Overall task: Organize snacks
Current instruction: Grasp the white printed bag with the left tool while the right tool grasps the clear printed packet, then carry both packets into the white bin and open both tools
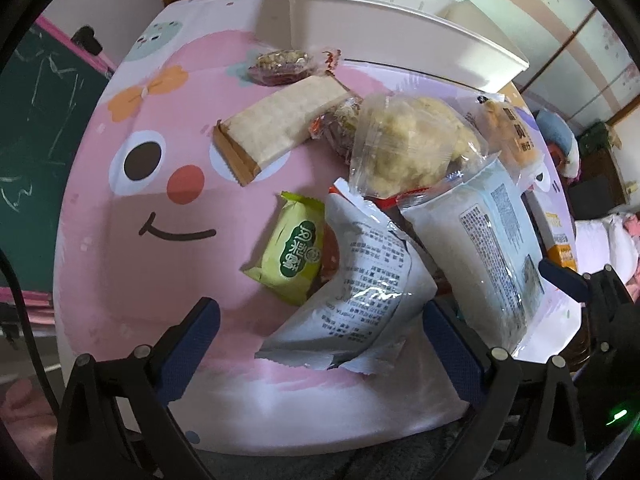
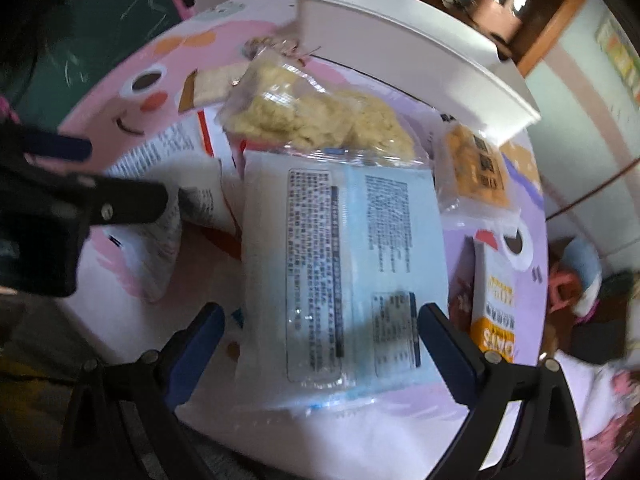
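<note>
Several snack packs lie in a pile on a pink cartoon-face table mat (image 1: 120,240). My left gripper (image 1: 320,332) is open, its jaws either side of a white printed pouch (image 1: 356,300). A green packet (image 1: 292,248) lies just left of it. My right gripper (image 2: 320,340) is open around the near end of a pale blue-white flat pack (image 2: 344,272), which also shows in the left wrist view (image 1: 480,248). Behind are a clear bag of yellow crumbly snack (image 1: 412,144), a beige wafer bar (image 1: 280,128) and an orange packet (image 2: 476,168). A white bin (image 1: 380,16) stands at the back.
A small nut bar (image 1: 280,66) lies near the bin. An orange-white carton (image 2: 492,308) lies at the right edge. The left gripper shows at left in the right wrist view (image 2: 60,184). A chalkboard (image 1: 36,120) stands left of the table.
</note>
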Tool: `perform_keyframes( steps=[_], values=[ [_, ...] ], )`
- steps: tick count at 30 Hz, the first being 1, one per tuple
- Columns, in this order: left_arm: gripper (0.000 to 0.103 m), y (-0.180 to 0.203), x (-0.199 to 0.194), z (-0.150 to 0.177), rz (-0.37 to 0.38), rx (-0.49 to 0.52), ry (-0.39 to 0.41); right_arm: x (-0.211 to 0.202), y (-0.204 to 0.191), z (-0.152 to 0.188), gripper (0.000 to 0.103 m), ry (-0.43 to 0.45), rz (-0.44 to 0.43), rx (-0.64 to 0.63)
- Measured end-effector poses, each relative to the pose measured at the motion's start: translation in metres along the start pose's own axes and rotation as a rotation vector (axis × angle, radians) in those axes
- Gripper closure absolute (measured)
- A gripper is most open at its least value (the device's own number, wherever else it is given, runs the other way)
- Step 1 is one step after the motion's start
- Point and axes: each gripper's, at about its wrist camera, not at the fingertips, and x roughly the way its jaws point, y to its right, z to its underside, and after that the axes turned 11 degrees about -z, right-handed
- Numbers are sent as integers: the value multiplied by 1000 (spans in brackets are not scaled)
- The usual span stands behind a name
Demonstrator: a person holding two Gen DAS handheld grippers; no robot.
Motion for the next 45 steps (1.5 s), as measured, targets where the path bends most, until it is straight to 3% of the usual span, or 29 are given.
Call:
perform_keyframes(
  steps=[4,7,11,13,15,18,22,33,40,45],
  values=[
    [11,10,5,0,6,39,-21,8,2,2,12,2,23,-2],
    [18,16,13,0,15,54,-51,4,12,0,23,24,5,27],
    [21,20,21,-1,24,58,-77,-5,18,1,39,89,-1,23],
    [34,20,23,-2,55,53,-89,-14,19,0,49,123,-14,18],
    [40,20,23,-4,72,44,-93,-24,21,-1,63,149,-32,25],
    [50,19,21,-1,83,29,-87,-31,30,-4,100,156,-105,55],
    [58,10,10,1,84,21,-53,-35,45,-3,101,175,-196,124],
    [60,6,-74,-17,126,40,157,-99,83,-10,102,340,-395,253],
    [60,-5,-134,-49,109,49,292,-145,105,-32,102,448,-406,265],
    [59,-10,-166,-90,80,38,373,-178,124,-64,102,538,-357,254]
  ],
)
